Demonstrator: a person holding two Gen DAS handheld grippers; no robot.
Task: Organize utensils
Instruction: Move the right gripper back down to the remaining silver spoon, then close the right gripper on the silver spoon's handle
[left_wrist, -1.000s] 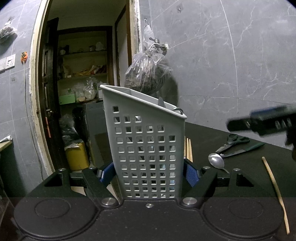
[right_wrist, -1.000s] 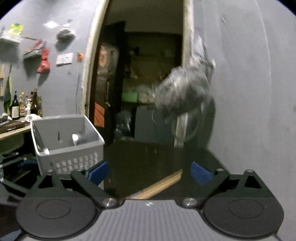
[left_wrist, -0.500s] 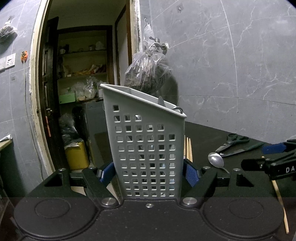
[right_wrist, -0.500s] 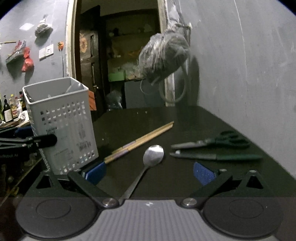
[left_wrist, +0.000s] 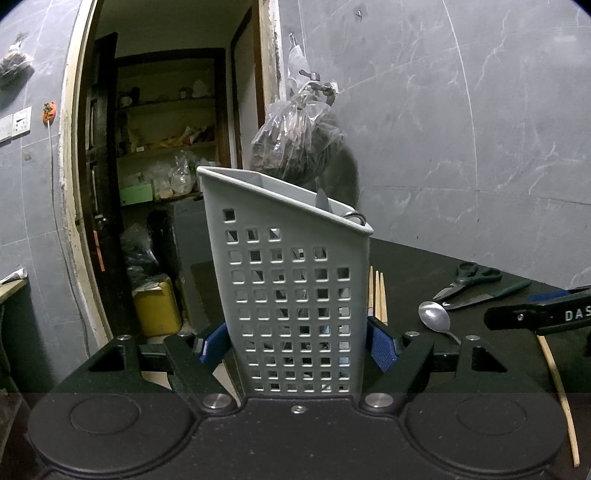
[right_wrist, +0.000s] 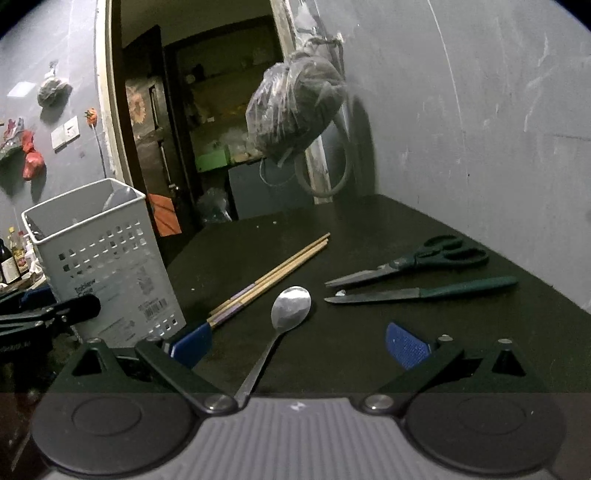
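Observation:
A grey perforated utensil basket (left_wrist: 295, 295) stands upright on the dark table, and my left gripper (left_wrist: 297, 345) is shut on its two sides. Utensil tips (left_wrist: 321, 201) poke over its rim. In the right wrist view the basket (right_wrist: 103, 266) stands at the left. My right gripper (right_wrist: 299, 345) is open and low over the table. A metal spoon (right_wrist: 290, 306) lies bowl-away between its blue pads (right_wrist: 406, 345), which do not touch it. The left wrist view shows the same spoon (left_wrist: 434, 317), with a right finger (left_wrist: 535, 317) beside it.
Wooden chopsticks (right_wrist: 273, 275) lie between basket and spoon. Green-handled scissors (right_wrist: 424, 258) and a green-handled knife (right_wrist: 424, 293) lie right of the spoon. A single chopstick (left_wrist: 557, 387) lies at the table's right. A plastic bag (right_wrist: 295, 110) hangs by the doorway, and the wall runs along the table's right.
My right gripper has come down and rolled level, from facing the doorway to hovering over the spoon. The left gripper and the basket have not moved.

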